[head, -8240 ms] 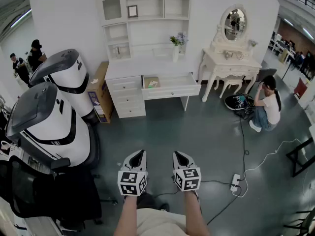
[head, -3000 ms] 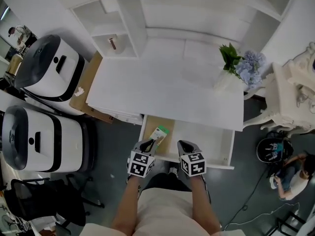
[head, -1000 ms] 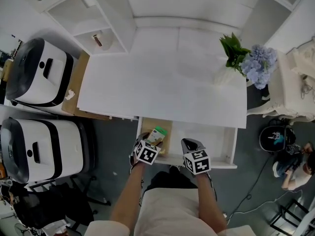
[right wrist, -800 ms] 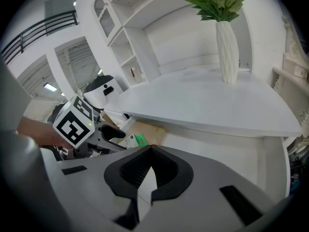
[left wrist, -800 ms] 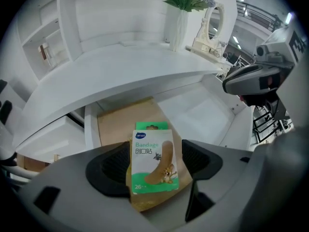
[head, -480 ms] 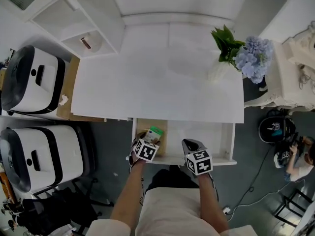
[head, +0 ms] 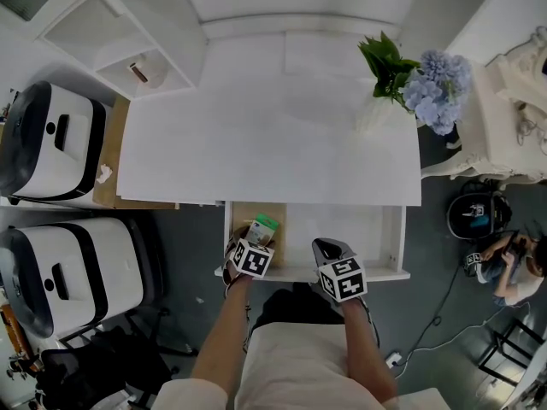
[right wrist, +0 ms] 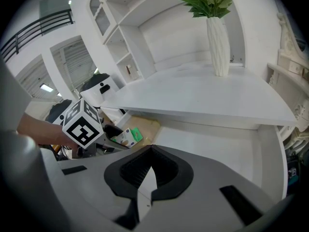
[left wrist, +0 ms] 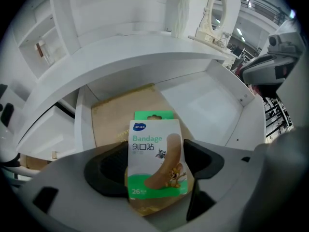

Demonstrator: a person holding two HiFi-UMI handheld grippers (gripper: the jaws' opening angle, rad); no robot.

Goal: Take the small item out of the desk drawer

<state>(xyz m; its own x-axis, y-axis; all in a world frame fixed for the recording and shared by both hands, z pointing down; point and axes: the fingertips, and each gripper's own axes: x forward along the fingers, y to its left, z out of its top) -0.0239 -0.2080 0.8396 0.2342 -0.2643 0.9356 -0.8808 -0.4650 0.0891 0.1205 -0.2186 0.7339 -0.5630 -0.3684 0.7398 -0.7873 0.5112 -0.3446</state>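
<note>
Left gripper (left wrist: 154, 151): jaws just opened wide, bandage pack (left wrist: 155, 166) between them, unclamped.
Right gripper (right wrist: 150, 151): jaws together, empty.
Drawer (head: 342, 229): pulled open.

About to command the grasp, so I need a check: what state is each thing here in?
desk drawer: pulled open.
bandage pack: lying in the drawer, not yet gripped.
left gripper: jaws have just been opening, wide apart around the pack.
right gripper: shut, empty.
vase: upright on the desktop.
</note>
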